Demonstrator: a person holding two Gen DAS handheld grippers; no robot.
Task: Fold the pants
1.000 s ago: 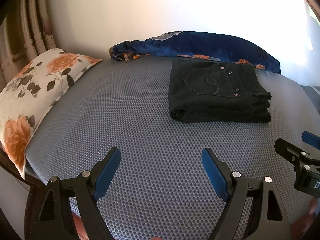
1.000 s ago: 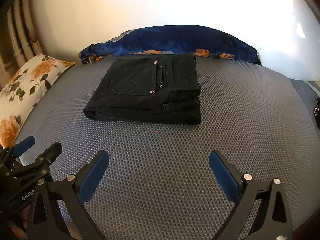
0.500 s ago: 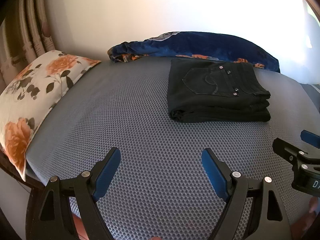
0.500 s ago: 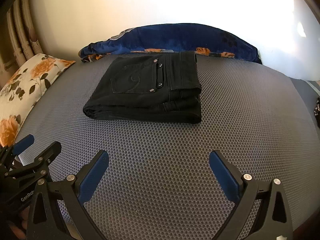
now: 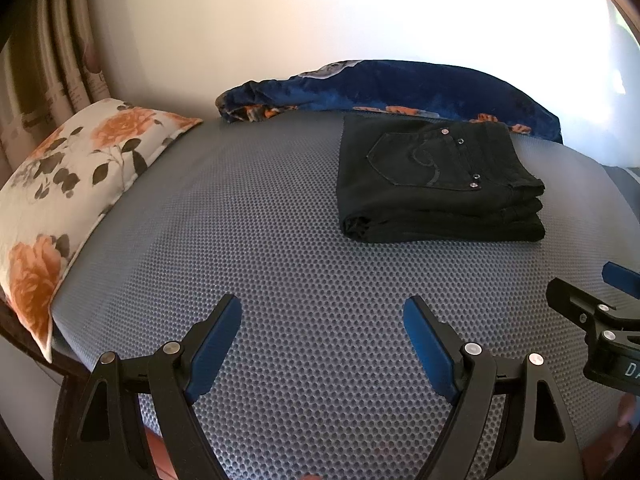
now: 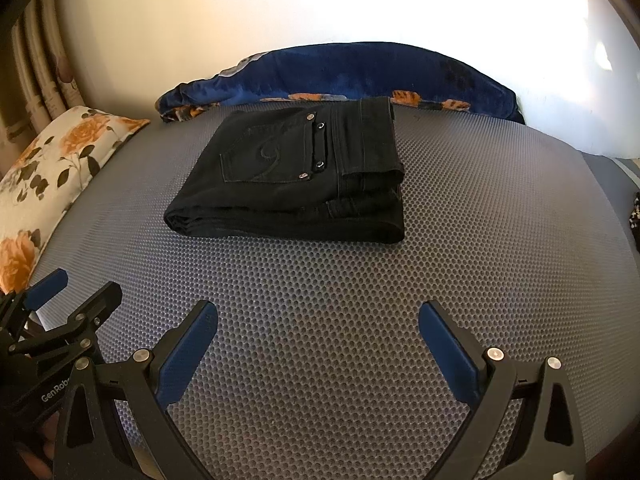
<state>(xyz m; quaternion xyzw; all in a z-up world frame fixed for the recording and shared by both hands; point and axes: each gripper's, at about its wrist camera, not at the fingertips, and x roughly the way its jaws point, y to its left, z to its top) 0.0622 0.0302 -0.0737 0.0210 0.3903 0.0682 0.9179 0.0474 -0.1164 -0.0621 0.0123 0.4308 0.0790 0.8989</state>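
Note:
The black pants (image 5: 436, 184) lie folded in a compact stack on the grey mesh mattress (image 5: 280, 264), back pocket facing up; they also show in the right wrist view (image 6: 296, 184). My left gripper (image 5: 322, 312) is open and empty, well short of the pants and to their left. My right gripper (image 6: 318, 316) is open and empty, in front of the pants and apart from them. Each gripper shows at the edge of the other's view: the right gripper (image 5: 600, 320) and the left gripper (image 6: 60, 312).
A floral pillow (image 5: 68, 200) lies along the mattress's left edge. A rolled dark blue blanket (image 5: 400, 88) lies behind the pants against the pale wall. Curtains hang at far left. The mattress's near edge is below the grippers.
Both grippers have drawn back slightly from the pants. The pants have not moved.

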